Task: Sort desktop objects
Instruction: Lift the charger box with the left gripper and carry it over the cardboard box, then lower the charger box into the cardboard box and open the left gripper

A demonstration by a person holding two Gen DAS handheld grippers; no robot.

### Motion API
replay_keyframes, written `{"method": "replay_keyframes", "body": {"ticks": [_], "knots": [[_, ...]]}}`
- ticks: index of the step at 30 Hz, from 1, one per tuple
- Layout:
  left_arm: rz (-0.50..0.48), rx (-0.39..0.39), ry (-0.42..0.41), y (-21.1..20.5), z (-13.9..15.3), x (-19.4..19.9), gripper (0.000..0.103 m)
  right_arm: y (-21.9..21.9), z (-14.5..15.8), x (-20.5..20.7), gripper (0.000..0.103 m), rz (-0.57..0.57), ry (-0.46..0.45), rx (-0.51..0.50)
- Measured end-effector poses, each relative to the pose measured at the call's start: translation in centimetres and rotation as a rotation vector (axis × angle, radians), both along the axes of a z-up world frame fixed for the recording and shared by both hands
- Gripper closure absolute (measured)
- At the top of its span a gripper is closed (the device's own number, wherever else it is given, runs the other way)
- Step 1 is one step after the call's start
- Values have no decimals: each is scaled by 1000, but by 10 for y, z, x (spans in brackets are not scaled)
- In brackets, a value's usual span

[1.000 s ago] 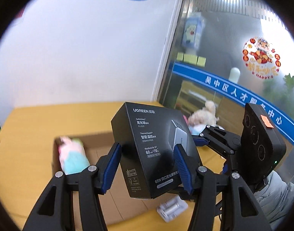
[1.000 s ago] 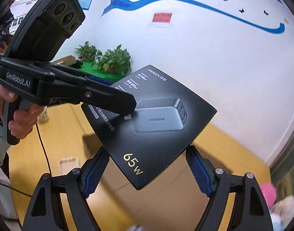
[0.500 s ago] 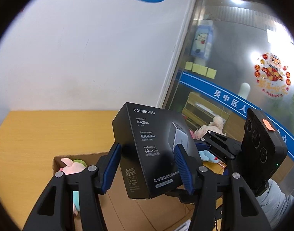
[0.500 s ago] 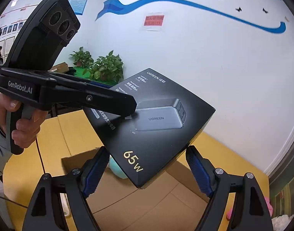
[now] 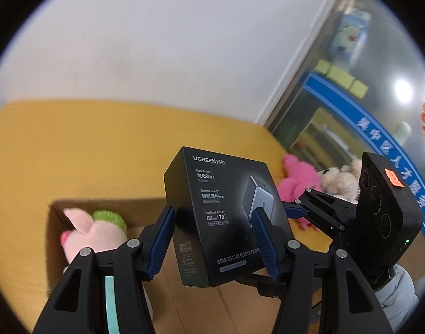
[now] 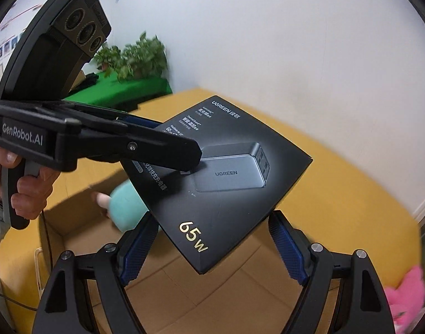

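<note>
Two grippers share one black charger box (image 5: 220, 217), held in the air above an open cardboard box (image 6: 81, 222). On the left gripper (image 5: 212, 239), the blue pads pinch the black box across its narrow sides. The right gripper (image 6: 212, 247) has its fingers set wide on two edges of the broad printed face, near the corner marked 65W; the right-hand pad seems to touch, but contact at the left pad is hard to judge. Sharing the load probably keeps the slick box level over the carton, where it looks meant to go with the things already sorted.

Inside the carton lies a pink pig toy (image 5: 87, 231) with a green tuft, and a teal toy (image 6: 126, 208) half hidden behind the black box. The carton floor under the load is mostly covered. Out on the yellow table (image 5: 101, 150), a bright pink plush (image 5: 298, 178) and a beige plush (image 5: 337, 178) wait, blurred. A hand (image 6: 23, 186) grips the left tool's handle.
</note>
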State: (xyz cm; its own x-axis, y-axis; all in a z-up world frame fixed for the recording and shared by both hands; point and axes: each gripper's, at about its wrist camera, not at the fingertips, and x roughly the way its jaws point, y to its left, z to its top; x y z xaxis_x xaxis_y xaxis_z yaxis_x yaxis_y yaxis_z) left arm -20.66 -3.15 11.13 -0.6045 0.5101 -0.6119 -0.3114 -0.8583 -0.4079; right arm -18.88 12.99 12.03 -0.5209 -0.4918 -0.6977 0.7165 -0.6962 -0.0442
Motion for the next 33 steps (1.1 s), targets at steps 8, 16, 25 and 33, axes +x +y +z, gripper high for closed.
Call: {"method": "replay_keyframes", "body": {"ticks": [8,16,25,33], "knots": [[33,-71,-207,17,-71,-46,47,4,-83,-61,23,-39,-184,18],[56,-201,-311,29,-99,-63,47,7,-134,-96,25,-52,-303,11],[64,-315,-280,28,-96,-56,51,6,-156,-90,26,-52,-333,70],[51,-325,-161,5,-35,-5,50,38,-109,-65,20,-133,-328,99]]}}
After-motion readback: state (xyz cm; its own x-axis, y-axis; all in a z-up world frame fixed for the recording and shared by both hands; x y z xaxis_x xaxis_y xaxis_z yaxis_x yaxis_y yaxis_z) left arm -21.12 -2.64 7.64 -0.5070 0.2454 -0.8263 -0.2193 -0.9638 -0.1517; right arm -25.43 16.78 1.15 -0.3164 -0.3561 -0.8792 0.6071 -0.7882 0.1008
